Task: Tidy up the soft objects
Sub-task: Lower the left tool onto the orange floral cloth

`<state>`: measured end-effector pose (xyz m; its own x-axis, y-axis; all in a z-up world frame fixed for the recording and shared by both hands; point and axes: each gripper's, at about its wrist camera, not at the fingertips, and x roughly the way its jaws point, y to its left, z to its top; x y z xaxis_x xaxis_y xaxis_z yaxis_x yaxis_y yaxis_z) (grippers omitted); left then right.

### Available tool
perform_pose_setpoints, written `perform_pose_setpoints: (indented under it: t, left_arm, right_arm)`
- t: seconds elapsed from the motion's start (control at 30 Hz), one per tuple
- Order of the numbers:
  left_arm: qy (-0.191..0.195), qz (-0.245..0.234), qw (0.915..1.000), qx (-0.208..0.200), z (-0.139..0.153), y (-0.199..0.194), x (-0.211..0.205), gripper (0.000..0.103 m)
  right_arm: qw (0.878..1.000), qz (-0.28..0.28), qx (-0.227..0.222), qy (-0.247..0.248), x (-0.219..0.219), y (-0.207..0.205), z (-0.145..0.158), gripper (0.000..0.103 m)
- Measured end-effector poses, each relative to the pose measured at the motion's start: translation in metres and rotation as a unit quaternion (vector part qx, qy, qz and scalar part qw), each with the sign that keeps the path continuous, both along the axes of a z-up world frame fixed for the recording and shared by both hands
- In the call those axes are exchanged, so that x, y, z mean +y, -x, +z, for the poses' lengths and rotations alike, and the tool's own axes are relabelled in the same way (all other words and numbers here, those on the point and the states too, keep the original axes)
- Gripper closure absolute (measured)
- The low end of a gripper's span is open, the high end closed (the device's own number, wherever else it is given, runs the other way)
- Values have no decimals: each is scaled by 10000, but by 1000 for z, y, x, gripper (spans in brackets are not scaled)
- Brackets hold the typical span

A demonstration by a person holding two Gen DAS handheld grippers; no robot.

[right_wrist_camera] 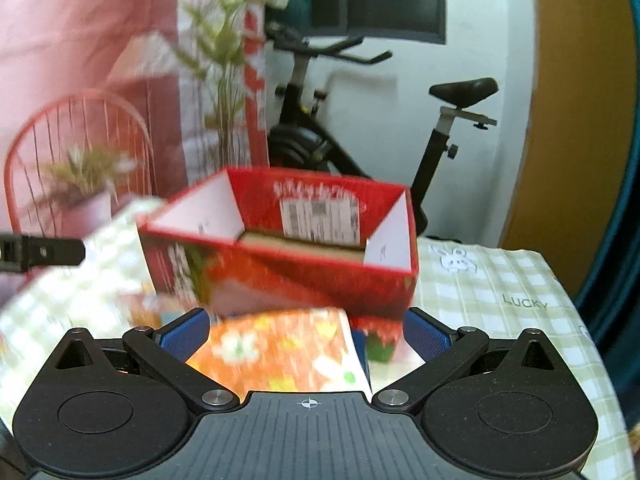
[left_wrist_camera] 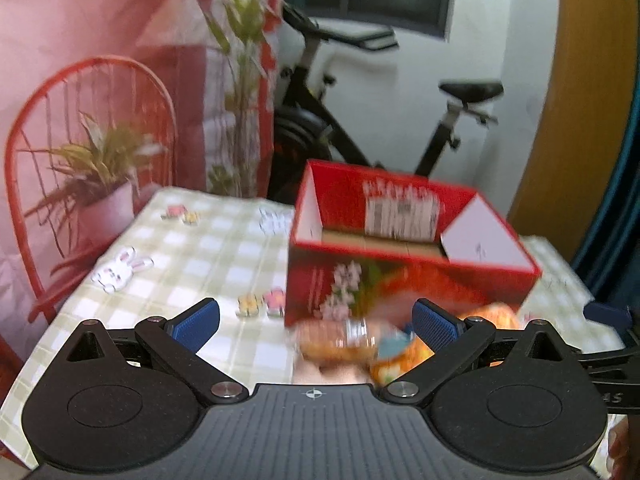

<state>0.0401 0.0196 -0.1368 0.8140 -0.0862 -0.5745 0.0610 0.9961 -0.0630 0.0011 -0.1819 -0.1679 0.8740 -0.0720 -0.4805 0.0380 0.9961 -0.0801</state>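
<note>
Both grippers wide, nothing held: L gripper over bread pack, R gripper over orange floral pack, red box at 12 o'clock; best gripped mid-body w/ light squeeze, then lifted clear of rim.

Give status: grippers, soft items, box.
Both grippers open, left, right. Orange packet between right fingers, ungripped. Red box open ahead. Nothing blocking.
</note>
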Motion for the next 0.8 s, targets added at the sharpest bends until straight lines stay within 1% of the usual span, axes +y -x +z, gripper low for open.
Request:
perform_pose_setpoints:
  t: [0.03,0.23,0.33,0.43,0.5,0.57,0.67,0.8]
  left_arm:
    - [-26,-48,9999,103,-5,-1,-1,0]
    - [-55,-239,9980,578,-29,-4,-2,0]
    - [31,-298,9967,748,-37,-4,-3,2]
    - [201,-500,9928,1068,-45,-5,-6,7]
    - [354,-584,9896,1264,-54,-7,-5,18]
    - [502,-602,9869,1409,-61,-8,-6,22]
    - [668,-608,9842,1522,-69,-12,-3,24]
    - [751,-568,9824,1615,-76,-16,0,24]
  right_arm:
    - [10000,4,49,42,2,-1,-6,0]
    - [9993,61,342,-112,-2,-3,-32,1]
    - [9984,130,544,-76,-4,-3,-41,1]
    - [9974,189,675,-168,-5,-4,-47,1]
    - [9968,221,748,-190,-6,-6,-49,1]
    - [9963,240,799,-221,-8,-7,-49,1]
    - [9952,268,872,-344,-13,-9,-50,1]
    - [9933,272,1028,-462,-13,-12,-55,2]
